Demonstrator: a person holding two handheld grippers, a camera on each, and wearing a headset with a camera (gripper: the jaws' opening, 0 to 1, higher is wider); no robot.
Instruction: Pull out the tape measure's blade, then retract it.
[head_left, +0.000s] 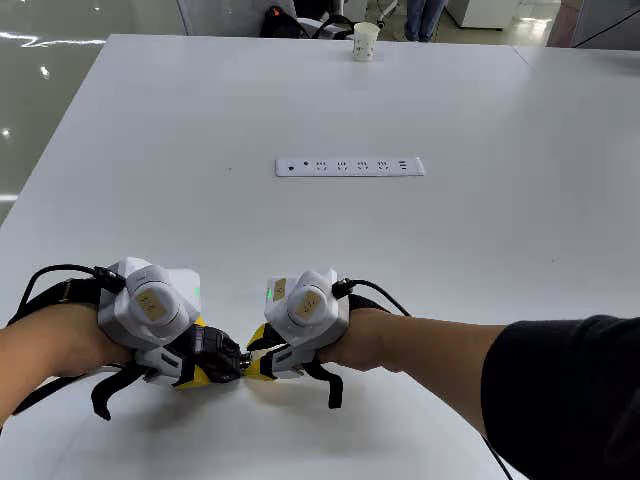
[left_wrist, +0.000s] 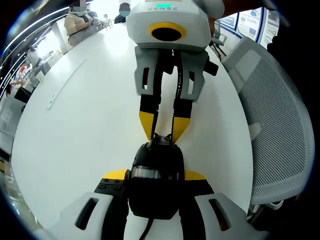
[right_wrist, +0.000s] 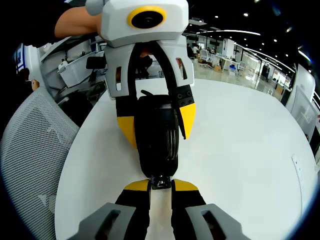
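Table (head_left: 480, 230), white: one. Grippers: two, met tip to tip at the near edge. The left gripper (head_left: 200, 372) is clamped on the tape measure (head_left: 218, 352) body; the right gripper (head_left: 262, 364) is pinched on the blade hook (right_wrist: 160, 181). Power strip (head_left: 350, 166): one, mid-table. Tape measure, black: one. Paper cup (head_left: 366, 41): one, far edge. Progress: the blade is seen housed; pull-out and retraction are judged outstanding.
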